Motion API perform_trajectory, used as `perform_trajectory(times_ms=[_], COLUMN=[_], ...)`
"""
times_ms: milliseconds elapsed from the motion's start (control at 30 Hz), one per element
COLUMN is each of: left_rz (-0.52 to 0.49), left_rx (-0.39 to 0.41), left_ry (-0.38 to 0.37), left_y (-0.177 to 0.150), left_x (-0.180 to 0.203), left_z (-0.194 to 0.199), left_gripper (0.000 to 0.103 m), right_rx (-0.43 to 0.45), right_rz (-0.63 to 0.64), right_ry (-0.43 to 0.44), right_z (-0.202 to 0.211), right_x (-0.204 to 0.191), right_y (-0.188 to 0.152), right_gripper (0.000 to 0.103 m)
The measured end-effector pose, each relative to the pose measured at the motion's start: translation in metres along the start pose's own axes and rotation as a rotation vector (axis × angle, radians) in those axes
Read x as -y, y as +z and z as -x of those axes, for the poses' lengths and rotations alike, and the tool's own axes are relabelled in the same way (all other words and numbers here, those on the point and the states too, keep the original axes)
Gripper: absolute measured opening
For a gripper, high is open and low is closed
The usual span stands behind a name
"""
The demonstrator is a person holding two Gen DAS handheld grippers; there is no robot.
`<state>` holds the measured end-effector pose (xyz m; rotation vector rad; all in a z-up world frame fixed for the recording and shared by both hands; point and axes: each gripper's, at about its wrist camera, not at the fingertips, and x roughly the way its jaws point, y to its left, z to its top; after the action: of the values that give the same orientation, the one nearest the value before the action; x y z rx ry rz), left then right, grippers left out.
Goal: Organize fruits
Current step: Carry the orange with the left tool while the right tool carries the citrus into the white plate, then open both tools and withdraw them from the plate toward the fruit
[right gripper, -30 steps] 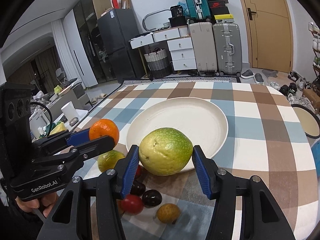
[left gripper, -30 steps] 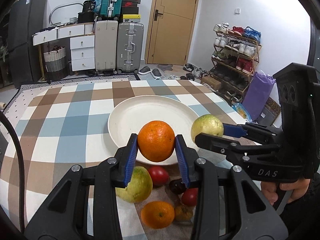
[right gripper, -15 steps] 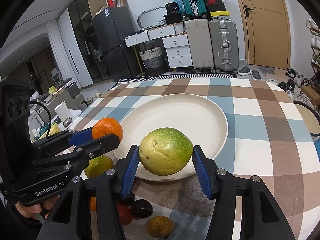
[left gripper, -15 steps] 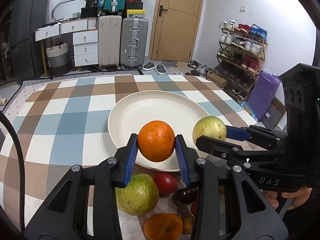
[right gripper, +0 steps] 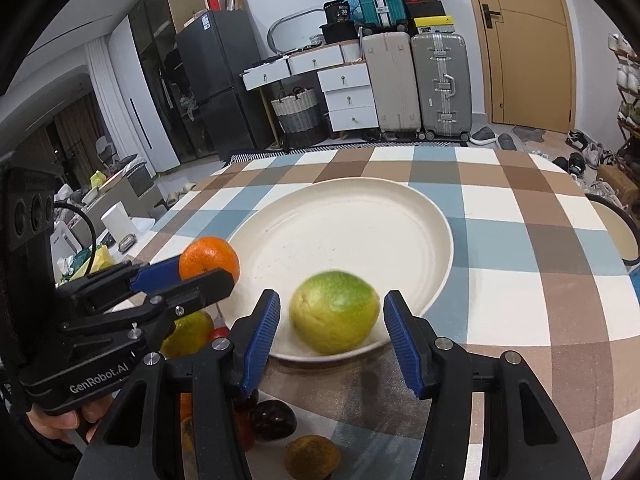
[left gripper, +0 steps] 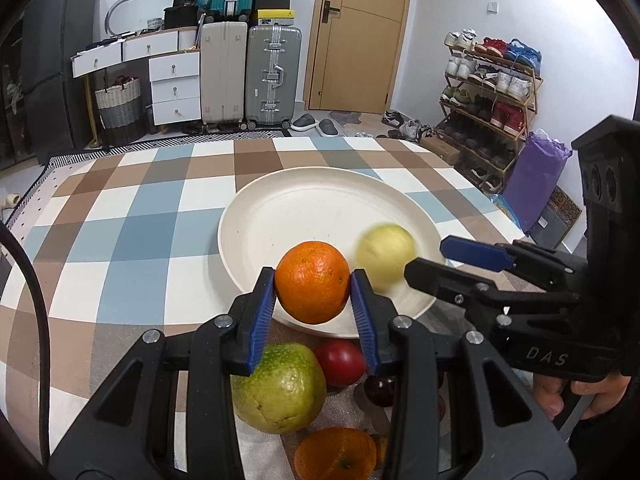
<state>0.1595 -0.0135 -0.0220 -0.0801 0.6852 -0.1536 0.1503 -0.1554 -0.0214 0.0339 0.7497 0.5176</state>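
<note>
Showing two hand-held grippers above a checked desk (left gripper: 120, 240) bearing a cream plate (left gripper: 320, 200). Left gripper (left gripper: 313, 294): blue pads clamped on both sides of an orange (left gripper: 313, 280), held over the near rim of the plate. Right gripper (right gripper: 331, 334): jaws stand apart, with a clear gap on either side of a green-yellow citrus fruit (right gripper: 335, 312); the fruit appears blurred and lies in the near part of the plate, free of the pads. On the desk nearer than the plate, seen from the left wrist: a second green fruit (left gripper: 280, 388), a red fruit (left gripper: 340, 362), a dark round fruit (left gripper: 378, 390) and a second orange (left gripper: 335, 454) at the near edge. A hand (left gripper: 588, 394) grips the handle of the right gripper at the right. Far background: suitcases (left gripper: 248, 72), white drawers (left gripper: 176, 88) and a shoe rack (left gripper: 488, 88) at the far right.
</note>
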Motion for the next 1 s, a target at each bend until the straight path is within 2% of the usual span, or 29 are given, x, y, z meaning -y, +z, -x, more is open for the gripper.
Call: perform_trajectory(times_ms=[67,233,333,433,500,600,700,767,800,1000], left_rz=[-0.006,-0.007,0.001,0.003,0.005,0.012,0.02,0.02,0.02,0.01], left_rx=[-0.005,0.008,0.018,0.029,0.036,0.054,0.072,0.078,0.083,0.105], left_ry=[-0.002,0.007,0.005,0.019,0.048,0.06,0.054,0.062,0.065,0.098], left_y=[-0.001,0.0,0.0,0.0,0.0,-0.001,-0.002,-0.004,-0.005,-0.012], left_x=[0.001,0.002,0.0,-0.001,-0.003,-0.008,-0.014,-0.016,-0.017,-0.019], left_z=[-0.001,0.001,0.005,0.008,0.011,0.019,0.029,0.034,0.036,0.051], left_gripper=[0.035,0.036,0.043,0.059,0.071,0.083,0.088,0.094,0.101,0.102], right_rx=[0.005,0.01,0.009,0.006,0.003,0.021,0.031,0.032,0.032,0.036], right_rz=[0.009,0.02,0.031,0.03,0.032,0.029,0.021,0.023,0.025,0.042], right_ry=[-0.008,-0.011,-0.02,-0.019,-0.022,-0.029,-0.033,-0.037,-0.038,-0.052], right_z=[0.001,0.003,0.004,0.004,0.004,0.008,0.01,0.01,0.01,0.014], right_x=[-0.001,-0.003,-0.003,-0.002,-0.001,0.0,0.001,0.001,0.0,-0.002], right_y=[0.0,-0.002,-0.003,-0.004,-0.004,-0.005,-0.005,-0.005,-0.006,-0.009], right_gripper=[0.056,0.067,0.069,0.071,0.079,0.088,0.099,0.1,0.1,0.103])
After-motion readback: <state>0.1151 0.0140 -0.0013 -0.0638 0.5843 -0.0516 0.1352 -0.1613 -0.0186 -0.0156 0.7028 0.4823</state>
